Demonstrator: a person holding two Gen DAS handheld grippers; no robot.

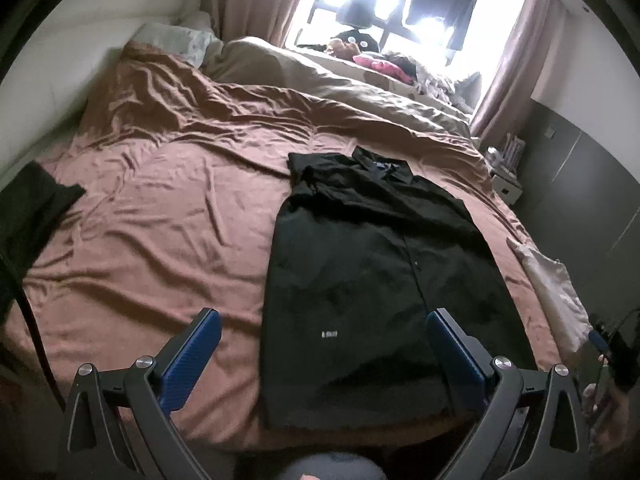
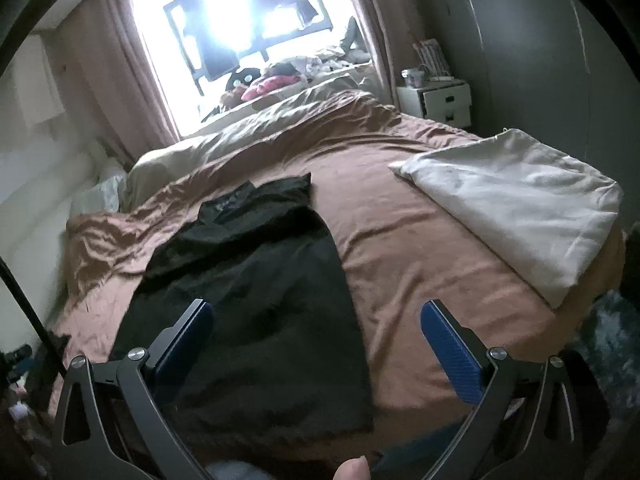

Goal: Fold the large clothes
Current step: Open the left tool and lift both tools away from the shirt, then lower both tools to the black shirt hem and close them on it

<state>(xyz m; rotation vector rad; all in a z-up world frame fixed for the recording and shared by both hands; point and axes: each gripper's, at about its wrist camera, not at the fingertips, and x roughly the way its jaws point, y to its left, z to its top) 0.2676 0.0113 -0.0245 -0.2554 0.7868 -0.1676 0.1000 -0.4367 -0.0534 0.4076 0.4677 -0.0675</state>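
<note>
2 grippers: both hang above the near edge of the bed, neither touching cloth.
Left gripper (image 1: 322, 330): jaws spread wide with nothing between them; its blue pads (image 1: 188, 360) frame the hem of the black shirt from above.
Right gripper (image 2: 316, 322): jaws also wide apart and holding nothing; its left finger sits over the shirt, its right finger over bare sheet.
Black shirt (image 1: 372, 280): lies flat on the bed with its sides folded in to a long narrow rectangle, collar at the 12 o'clock end, hem at the 6 o'clock end near the bed's edge. A button placket runs down its length and a small white label (image 1: 330, 335) shows near the hem. In the left wrist view it fills the centre and 3 o'clock side; in the right wrist view it lies toward 8 o'clock.
Bed sheet (image 1: 168, 208): wrinkled pinkish-brown, under the shirt.
White pillow (image 2: 516, 208): on the sheet at 2 o'clock in the right wrist view, well apart from the shirt.
Beige duvet (image 1: 320, 76): bunched along the far side at 12 o'clock, below the window.
Window (image 2: 248, 20): bright, overexposed, with pink curtains (image 2: 120, 64) either side.
Dark garment (image 1: 36, 216): at 9 o'clock in the left wrist view, on the bed's left edge.
Nightstand (image 2: 440, 100): white, at 1 o'clock beside the bed.
Thumb tip (image 2: 354, 470): at 6 o'clock in the right wrist view.
</note>
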